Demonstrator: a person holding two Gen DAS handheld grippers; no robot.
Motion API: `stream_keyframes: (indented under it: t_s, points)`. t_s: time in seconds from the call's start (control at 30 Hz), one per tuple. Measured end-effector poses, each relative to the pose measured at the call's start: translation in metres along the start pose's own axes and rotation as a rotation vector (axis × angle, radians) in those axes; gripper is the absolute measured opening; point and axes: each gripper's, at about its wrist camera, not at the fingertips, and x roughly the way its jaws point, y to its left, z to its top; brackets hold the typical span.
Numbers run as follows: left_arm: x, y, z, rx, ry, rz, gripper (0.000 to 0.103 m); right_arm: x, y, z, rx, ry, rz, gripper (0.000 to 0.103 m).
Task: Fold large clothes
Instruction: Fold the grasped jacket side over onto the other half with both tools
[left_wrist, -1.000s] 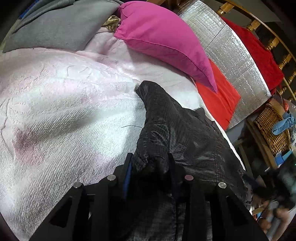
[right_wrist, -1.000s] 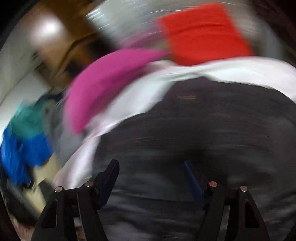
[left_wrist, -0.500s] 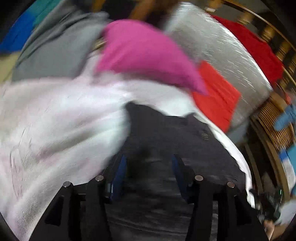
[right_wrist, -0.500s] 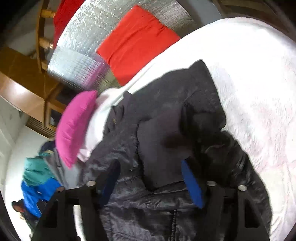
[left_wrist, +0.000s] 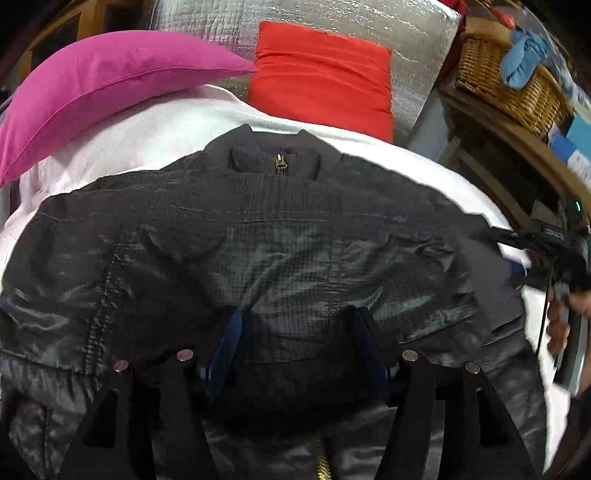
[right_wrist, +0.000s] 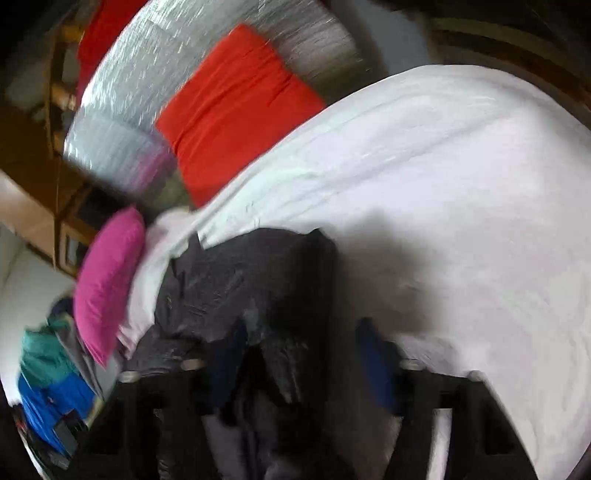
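Black quilted jacket (left_wrist: 258, 258) lies spread on the white bed cover (left_wrist: 155, 129), collar toward the pillows. Left gripper (left_wrist: 295, 350) jaws apart above its middle. Right gripper (right_wrist: 299, 365) jaws apart, near the sleeve edge. Probably mid-fold; next needs a sleeve grasp.

- In the right wrist view all is blurred; we cannot read the fabric of the black jacket (right_wrist: 236, 280).
- The jacket's (left_wrist: 258, 251) hem is cut off by the lower edge of the left wrist view.
- The right gripper (left_wrist: 517, 254) is partly cut off at the right edge there, and we cannot tell its jaws.
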Motion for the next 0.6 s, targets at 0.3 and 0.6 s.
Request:
stream_keyframes:
  t_s: [0.3,0.6]
  points:
    - [0.0,-0.011,-0.006,0.07,-0.006,0.045,0.064,0.003,0.019,-0.008,-0.065,-0.057,-0.146,0.048]
    - [0.001,-0.017,-0.006,0.088,-0.006,0.071,0.064,0.005,0.031,-0.061,-0.151,0.093,-0.178,0.02]
